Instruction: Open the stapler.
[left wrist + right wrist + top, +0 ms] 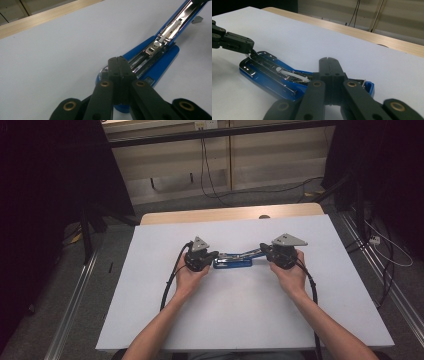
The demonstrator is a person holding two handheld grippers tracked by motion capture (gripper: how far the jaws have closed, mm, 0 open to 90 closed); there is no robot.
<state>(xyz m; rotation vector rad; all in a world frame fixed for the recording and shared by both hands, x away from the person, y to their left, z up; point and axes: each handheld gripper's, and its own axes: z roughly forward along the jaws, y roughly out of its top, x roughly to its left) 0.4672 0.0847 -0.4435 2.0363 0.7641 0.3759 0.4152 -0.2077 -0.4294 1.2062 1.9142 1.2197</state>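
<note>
A blue stapler lies near the middle of the white bench, between the person's two hands. It is hinged open: its base rests flat on the bench, and its top arm rises at a slant toward the right tool.

The left tool is closed, its two black jaws pressed together with nothing between them. In the left gripper view its tip sits over one end of the stapler, right at the shiny metal staple channel; whether it touches the metal I cannot tell.

The right tool is closed as well, jaws meeting with nothing between them in the right gripper view. There it hovers above the other end of the stapler, and the left tool shows at the far end, its tip at the stapler's edge.

A wooden strip runs along the far side of the bench.
</note>
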